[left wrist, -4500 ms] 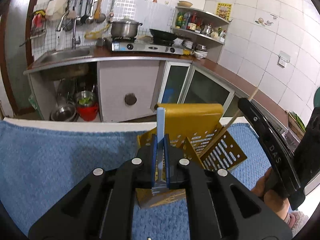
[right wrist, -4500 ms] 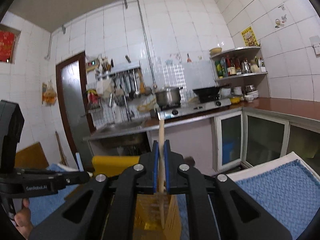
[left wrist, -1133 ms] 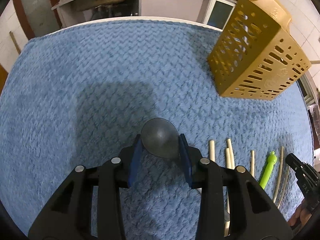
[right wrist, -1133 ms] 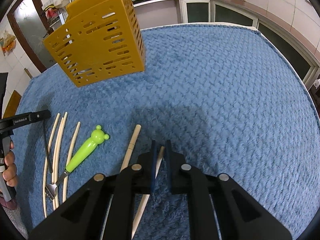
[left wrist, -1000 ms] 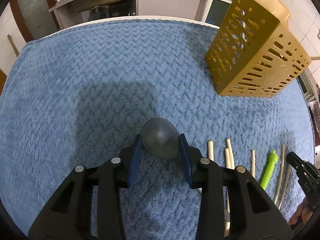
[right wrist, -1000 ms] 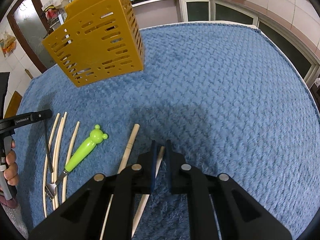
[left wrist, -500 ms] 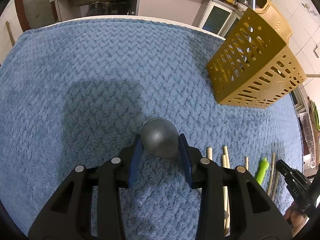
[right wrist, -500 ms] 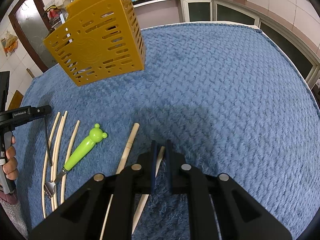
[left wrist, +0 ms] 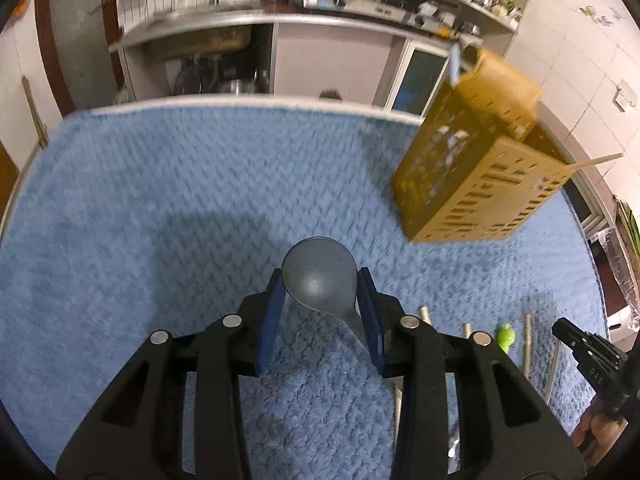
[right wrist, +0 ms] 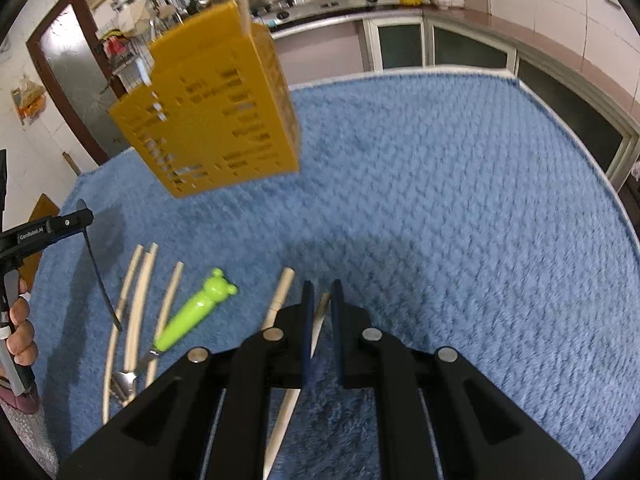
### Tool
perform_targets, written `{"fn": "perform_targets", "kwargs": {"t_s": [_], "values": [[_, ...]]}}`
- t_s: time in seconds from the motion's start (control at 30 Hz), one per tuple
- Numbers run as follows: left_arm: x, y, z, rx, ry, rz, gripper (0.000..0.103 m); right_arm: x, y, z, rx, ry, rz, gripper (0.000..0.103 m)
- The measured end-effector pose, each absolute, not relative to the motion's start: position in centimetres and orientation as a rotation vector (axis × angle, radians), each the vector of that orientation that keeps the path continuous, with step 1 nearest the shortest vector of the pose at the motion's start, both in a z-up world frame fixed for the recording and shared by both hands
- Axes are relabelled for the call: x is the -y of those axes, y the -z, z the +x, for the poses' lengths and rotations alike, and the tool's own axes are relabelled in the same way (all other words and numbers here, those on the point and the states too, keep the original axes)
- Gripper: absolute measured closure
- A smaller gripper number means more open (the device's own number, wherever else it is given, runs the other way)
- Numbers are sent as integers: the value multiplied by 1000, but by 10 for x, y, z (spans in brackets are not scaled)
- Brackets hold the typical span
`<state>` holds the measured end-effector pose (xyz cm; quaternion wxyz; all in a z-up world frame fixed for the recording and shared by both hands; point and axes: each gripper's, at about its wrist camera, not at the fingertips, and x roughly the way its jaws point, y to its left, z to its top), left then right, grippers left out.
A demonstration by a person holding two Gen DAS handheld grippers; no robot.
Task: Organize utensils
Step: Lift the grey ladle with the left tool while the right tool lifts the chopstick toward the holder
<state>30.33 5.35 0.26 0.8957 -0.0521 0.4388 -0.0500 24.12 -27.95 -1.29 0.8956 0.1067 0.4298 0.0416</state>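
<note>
left gripper (left wrist: pixel 320 300) is pinching the gray spoon (left wrist: pixel 319 280) by its bowl above the blue towel (left wrist: pixel 160 208) | right gripper (right wrist: pixel 320 312) is pressing its jaws nearly together on a chopstick (right wrist: pixel 318 320) | yellow holder (right wrist: pixel 212 120) is standing beyond | green fork (right wrist: pixel 192 316) is lying among chopsticks

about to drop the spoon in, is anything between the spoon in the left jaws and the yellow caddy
Nothing visible does. The left gripper holds the grey spoon by its bowl, and only bare blue mat lies between it and the yellow caddy. The chopsticks and green-handled fork lie nearer, off that line.
</note>
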Motion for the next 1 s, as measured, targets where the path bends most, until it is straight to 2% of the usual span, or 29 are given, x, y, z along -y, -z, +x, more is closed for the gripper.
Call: {"fn": "perform_targets", "kwargs": {"t_s": [0.5, 1.0], "values": [[-32, -84, 248, -675, 159, -28, 67, 269, -55, 206, -673, -158, 224, 97], [-26, -107, 240, -570, 137, 73, 67, 269, -88, 200, -547, -184, 235, 98]]}}
